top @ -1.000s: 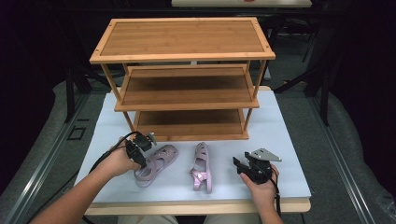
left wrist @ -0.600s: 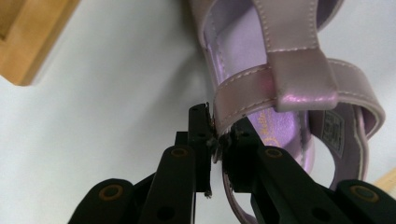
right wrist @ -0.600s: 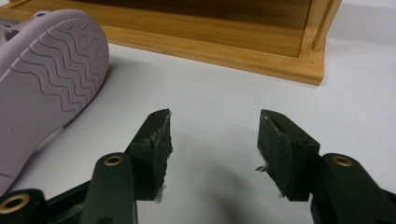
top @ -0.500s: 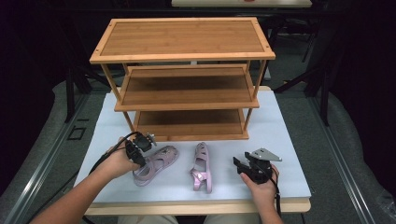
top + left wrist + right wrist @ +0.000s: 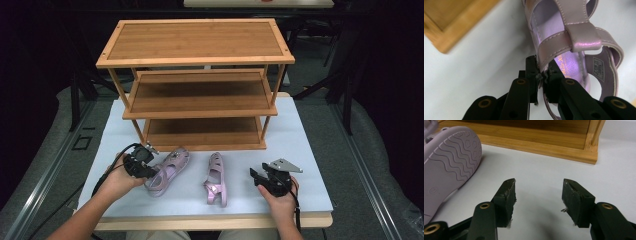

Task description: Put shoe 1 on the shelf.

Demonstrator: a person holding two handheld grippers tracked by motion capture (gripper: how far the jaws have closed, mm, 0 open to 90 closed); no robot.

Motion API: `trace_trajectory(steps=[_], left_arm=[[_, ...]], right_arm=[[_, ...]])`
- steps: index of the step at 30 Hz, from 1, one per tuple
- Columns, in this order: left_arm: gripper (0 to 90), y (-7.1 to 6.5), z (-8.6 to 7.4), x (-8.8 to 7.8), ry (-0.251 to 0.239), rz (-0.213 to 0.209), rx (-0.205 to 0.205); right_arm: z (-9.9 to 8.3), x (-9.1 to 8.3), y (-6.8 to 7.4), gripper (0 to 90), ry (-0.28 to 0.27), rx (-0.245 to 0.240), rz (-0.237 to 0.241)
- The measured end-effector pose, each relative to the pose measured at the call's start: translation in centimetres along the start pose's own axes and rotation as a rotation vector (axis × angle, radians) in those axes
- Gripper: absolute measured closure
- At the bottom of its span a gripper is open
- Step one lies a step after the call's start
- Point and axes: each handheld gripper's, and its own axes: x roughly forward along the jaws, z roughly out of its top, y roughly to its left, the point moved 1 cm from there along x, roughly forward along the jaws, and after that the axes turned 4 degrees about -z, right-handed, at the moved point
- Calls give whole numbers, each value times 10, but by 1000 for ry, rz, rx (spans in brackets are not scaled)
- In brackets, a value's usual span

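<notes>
Since a second ago we see almost nothing shifted: both hands sit where they were, and the left sandal [image 5: 166, 171] has at most turned a touch under our left tool [image 5: 141, 166]. That tool is clamped on the sandal's side wall near the heel strap [image 5: 584, 37], one jaw outside and one inside, with the sandal lying on the counter [image 5: 310, 150] just in front of the rack's [image 5: 200, 65] bottom shelf. Further right, the second sandal [image 5: 216, 179] lies on its side, untouched. Our right tool [image 5: 537, 200] rests on the counter, jaws spread with nothing between them. We judge the job barely begun: one sandal gripped, neither lifted, all three shelves bare
</notes>
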Motion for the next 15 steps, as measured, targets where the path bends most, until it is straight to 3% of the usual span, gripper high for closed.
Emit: trace_trajectory(steps=[1,8,13,15], left_arm=[[832,0,-2,-2,-34,-1,-6],[832,-9,-20,-21,-414,20,-145],[832,-21,-28,-28,-619,78,-225],[832,-25,-29,-29,-678,109,-249]], right_arm=[[0,0,0,441,0,1,0],[0,0,-1,441,-1,3,0],[0,0,-1,440,-14,11,3],[0,-1,-2,440,-18,13,4]])
